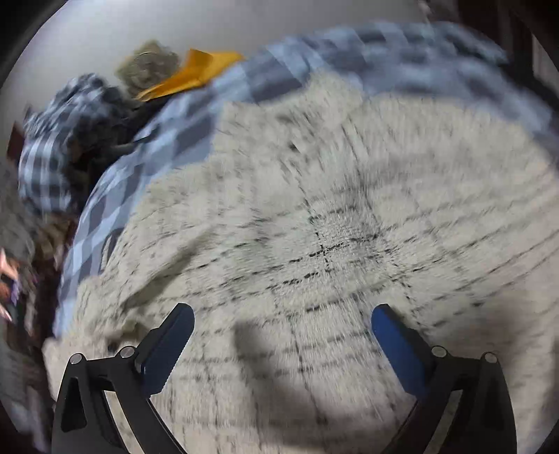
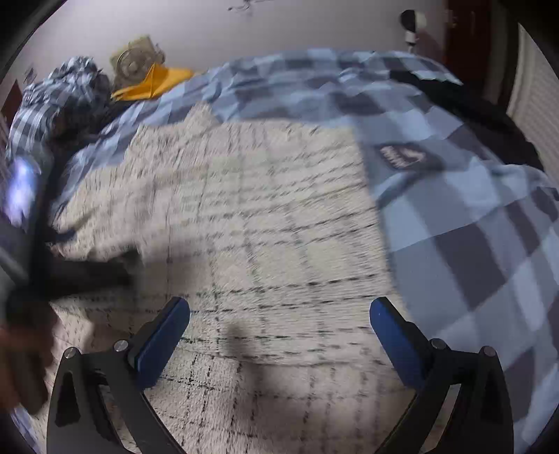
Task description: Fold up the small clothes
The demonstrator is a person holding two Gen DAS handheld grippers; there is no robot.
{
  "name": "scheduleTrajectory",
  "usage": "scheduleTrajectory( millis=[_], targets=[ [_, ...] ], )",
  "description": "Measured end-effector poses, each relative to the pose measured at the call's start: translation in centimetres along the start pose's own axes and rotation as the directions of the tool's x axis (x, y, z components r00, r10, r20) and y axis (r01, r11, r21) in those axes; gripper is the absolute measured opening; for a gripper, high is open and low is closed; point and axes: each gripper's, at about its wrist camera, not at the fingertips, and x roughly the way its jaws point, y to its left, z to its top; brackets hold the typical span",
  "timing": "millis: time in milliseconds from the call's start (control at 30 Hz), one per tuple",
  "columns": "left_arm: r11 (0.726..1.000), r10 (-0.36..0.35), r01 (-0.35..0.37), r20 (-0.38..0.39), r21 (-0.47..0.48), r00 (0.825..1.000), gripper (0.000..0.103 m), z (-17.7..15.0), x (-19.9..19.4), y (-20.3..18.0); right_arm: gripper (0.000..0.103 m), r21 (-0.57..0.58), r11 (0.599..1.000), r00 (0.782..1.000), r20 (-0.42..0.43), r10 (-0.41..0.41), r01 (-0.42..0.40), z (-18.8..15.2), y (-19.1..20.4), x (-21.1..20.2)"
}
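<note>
- Looking down the left wrist view: left gripper (image 1: 282,344) hangs over the cream checked garment (image 1: 314,244), jaws spread wide, nothing between them, pads not touching cloth.
- Garment is the task's thing here; it lies spread across the bed, filling most of the view, dark grid lines on a fuzzy pale knit. Left edge looks rumpled or turned over; blur hides the detail.
- Judgement: wide stance suits coming down for a pinch on an edge or fold line; no grip yet.
- Under the garment, blue checked bedcover (image 1: 146,167) shows at left and top. A heap of plaid cloth (image 1: 52,146) sits at the far left, an orange item (image 1: 190,75) behind it near a pale wall (image 1: 139,24).
- Whole view is smeared, so fine texture is unreliable.
- Right wrist view: right gripper (image 2: 279,340) also has jaws wide apart and empty, poised above the same garment (image 2: 262,209), near its lower part.
- Garment's right edge runs straight against the bedcover (image 2: 471,227), so that side seems laid flat, ready for folding.
- A dark blurred shape at left, likely the other tool and hand; cannot tell exactly.
- Room: a small fan (image 2: 134,64) and the orange item (image 2: 153,83) sit by the wall; a white device (image 2: 412,24) is mounted top right; a dark door frame is at the far right.
- Soft bedding means cloth may bunch when pinched.
</note>
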Motion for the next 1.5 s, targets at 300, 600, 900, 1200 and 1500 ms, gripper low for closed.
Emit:
scheduleTrajectory(
  millis=[300,600,900,1200,1500],
  targets=[
    [0.972,-0.051,0.064,0.063,-0.224,0.997,0.103,-6.8,-8.7,16.4,0.101,0.102,0.989,0.994,-0.005,0.108,-0.107,-1.1,0.5,-5.3],
    [0.831,0.069,-0.125,-0.122,-0.542,0.990,0.103,-21.6,-6.8,40.3,0.101,-0.071,0.974,0.976,-0.050,0.211,-0.214,-8.8,7.9,-13.3],
    [0.628,0.087,-0.229,-0.226,-0.744,0.970,0.103,-29.1,-0.4,55.9,0.101,-0.067,0.984,0.984,-0.069,0.162,-0.166,-13.4,8.9,-14.2],
    [0.665,0.034,-0.214,-0.257,-0.715,0.966,0.099,-29.0,4.5,58.0,0.101,-0.191,0.978,0.992,-0.109,0.060,-0.081,-12.6,11.9,-9.8],
    [0.795,0.154,-0.278,-0.264,-0.539,0.952,0.028,-24.4,2.5,54.1,0.101,-0.189,0.981,0.995,-0.099,0.031,-0.050,-13.1,11.6,-10.3]
  ],
)
